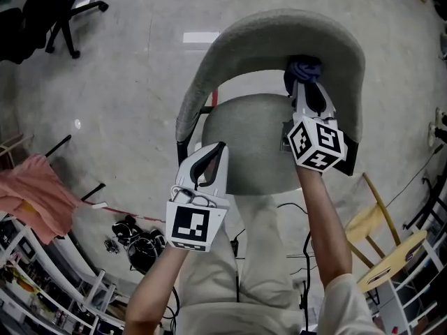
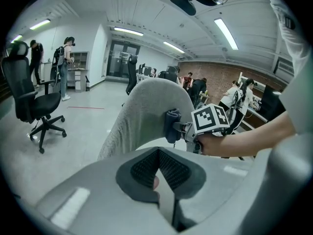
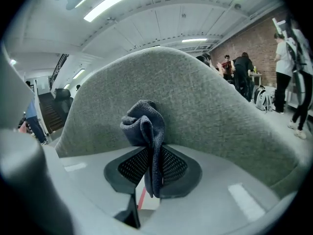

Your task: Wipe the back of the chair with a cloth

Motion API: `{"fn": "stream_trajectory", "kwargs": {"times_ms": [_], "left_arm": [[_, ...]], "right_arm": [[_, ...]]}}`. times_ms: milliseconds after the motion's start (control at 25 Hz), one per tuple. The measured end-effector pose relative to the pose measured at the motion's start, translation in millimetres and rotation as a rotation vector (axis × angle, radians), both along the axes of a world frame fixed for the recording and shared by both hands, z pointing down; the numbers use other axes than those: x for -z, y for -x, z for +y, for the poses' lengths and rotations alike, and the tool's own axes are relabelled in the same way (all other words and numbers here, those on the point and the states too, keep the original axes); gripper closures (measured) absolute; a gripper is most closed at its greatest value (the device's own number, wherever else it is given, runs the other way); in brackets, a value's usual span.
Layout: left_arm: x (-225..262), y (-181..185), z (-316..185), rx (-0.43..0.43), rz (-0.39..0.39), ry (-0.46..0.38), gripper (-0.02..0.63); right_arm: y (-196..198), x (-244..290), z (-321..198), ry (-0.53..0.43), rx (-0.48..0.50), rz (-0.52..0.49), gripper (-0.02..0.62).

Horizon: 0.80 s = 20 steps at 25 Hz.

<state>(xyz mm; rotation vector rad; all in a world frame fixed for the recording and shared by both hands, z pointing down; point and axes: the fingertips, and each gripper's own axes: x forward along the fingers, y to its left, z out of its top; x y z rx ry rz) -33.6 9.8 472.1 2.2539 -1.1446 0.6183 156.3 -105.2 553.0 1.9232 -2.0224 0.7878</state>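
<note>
We are finding the right hand-held gripper (image 3: 149,153) clamping the cloth (image 3: 143,124) against the chair back (image 3: 205,97) directly ahead, while the left hand-held gripper (image 2: 159,153) is sitting closed and empty.

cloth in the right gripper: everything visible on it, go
The cloth is dark blue-grey, nubby like microfibre, bunched into a crumpled wad. The right gripper is shut on its folds, with a tail hanging down between the jaws. The wad presses against the inner face of the grey upholstered chair back, right of centre in the head view.
</note>
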Motion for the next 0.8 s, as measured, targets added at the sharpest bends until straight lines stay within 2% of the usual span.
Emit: {"fn": "stream_trajectory", "kwargs": {"times_ms": [560,800], "left_arm": [[-1.6,-33.2,12.5,-0.047,-0.002,0.015,0.604],[1.0,-48.2,16.3,-0.072,0.003,0.012,0.604]], "right_arm": [[-67.5,-5.5,36.1,0.042,-0.194,0.009,0.52],[-92.7,-4.4,57.1,0.056,-0.247,0.026,0.52]]}}
